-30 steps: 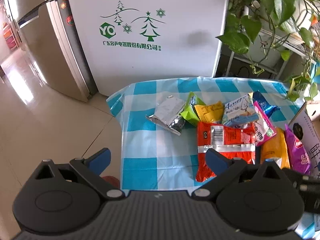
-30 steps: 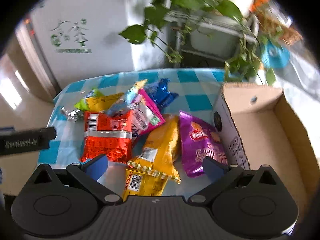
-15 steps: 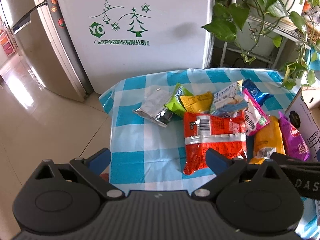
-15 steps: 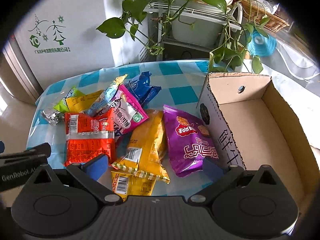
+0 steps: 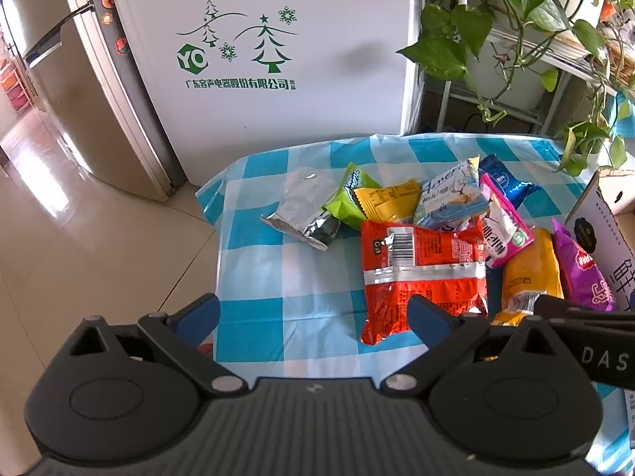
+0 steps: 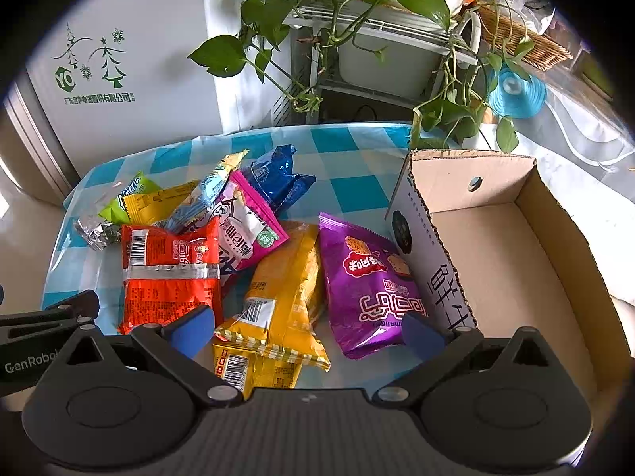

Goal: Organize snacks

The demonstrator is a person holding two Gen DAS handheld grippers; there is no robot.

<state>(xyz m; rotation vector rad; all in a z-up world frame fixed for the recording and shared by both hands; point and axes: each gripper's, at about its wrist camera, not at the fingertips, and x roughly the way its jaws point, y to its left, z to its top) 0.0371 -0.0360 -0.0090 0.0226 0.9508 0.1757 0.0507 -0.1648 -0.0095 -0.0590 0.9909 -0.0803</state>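
- Right gripper [image 6: 305, 327]: spread wide, empty, poised over yellow packet [image 6: 283, 297] and purple packet [image 6: 371, 281].
- Left gripper [image 5: 313, 313]: likewise wide, empty, near red packet [image 5: 422, 273].
- Cardboard box [image 6: 555, 246]: empty, beside pile.
- Step: probably first pick; next, closing on one packet.

The left gripper [image 5: 313, 313] is matte black with a ribbed deck, two round hubs, silver pivot screws at 5 and 7 o'clock, and blue pads [image 5: 426, 311]. The right gripper [image 6: 307, 327] matches it; its neighbour's side reads "GenRobo".
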